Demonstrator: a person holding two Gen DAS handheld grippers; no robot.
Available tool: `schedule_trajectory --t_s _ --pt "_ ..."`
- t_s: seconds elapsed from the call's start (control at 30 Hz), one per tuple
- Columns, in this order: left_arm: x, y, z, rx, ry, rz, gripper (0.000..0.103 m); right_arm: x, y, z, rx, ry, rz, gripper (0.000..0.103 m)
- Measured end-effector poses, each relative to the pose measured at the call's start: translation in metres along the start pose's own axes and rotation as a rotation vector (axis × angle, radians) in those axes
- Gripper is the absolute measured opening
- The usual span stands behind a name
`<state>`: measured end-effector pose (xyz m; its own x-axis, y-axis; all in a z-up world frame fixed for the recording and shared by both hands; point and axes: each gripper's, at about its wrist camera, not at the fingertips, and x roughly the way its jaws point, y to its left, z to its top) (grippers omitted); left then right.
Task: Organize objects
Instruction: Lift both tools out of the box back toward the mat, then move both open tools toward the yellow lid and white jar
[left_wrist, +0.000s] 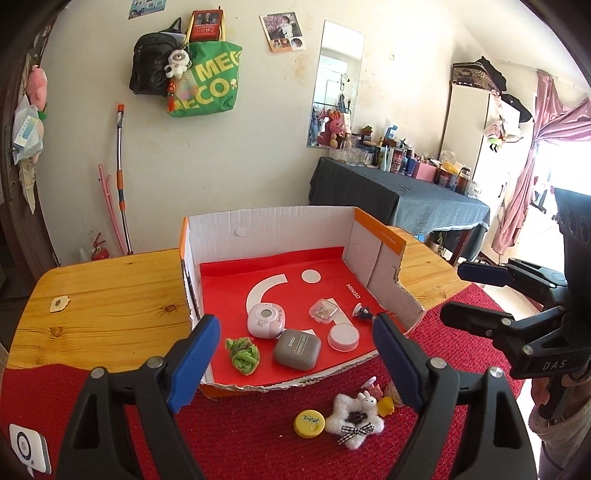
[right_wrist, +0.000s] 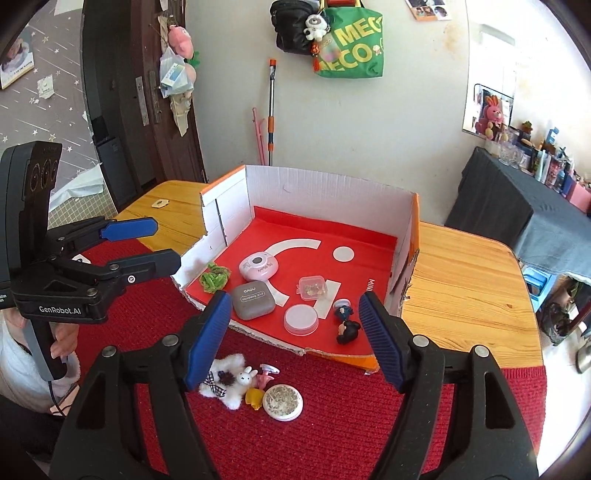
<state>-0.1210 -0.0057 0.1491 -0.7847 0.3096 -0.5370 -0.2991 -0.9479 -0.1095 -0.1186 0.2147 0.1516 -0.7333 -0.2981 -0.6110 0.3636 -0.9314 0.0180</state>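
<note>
Wooden desk (right_wrist: 469, 291) partly covered by a red mat (right_wrist: 332, 413). Cardboard box (left_wrist: 273, 229) holds a grey case (left_wrist: 297, 349) and green scrunchie (left_wrist: 242, 355). At 6 o'clock from the box, on the mat, lies a plush star (right_wrist: 225, 384). Left tool (left_wrist: 295, 363) and right tool (right_wrist: 295, 338) both gape wide, holding nothing. Green bag (left_wrist: 207, 83) hangs on the wall.

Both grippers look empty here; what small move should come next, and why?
Probably lower the open right gripper onto the fluffy white star. It lies on the red mat outside the box, closest below that gripper, while the left gripper also hangs open.
</note>
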Motion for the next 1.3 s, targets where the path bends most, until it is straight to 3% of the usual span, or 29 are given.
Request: schedule_trajectory --t_s 0.43,0.57,0.93,1.3 --pt "-0.034 -0.019 -0.043 -0.019 -0.098 0.062 0.102 -0.021 0.026 -0.038 0.042 -0.12 -0.078 0.094" --pt "-0.032 -0.018 -0.061 -0.038 -0.087 0.076 0.103 -0.019 0.027 -0.052 0.077 -0.128 -0.112 0.094" --pt "-0.014 -0.013 -0.107 -0.116 -0.001 0.088 0.103 0.005 0.033 -0.092 0.152 -0.083 -0.1 0.095" --pt "0.0 -0.011 -0.121 -0.147 0.072 0.081 0.103 0.021 0.029 -0.111 0.193 -0.012 -0.091 0.095"
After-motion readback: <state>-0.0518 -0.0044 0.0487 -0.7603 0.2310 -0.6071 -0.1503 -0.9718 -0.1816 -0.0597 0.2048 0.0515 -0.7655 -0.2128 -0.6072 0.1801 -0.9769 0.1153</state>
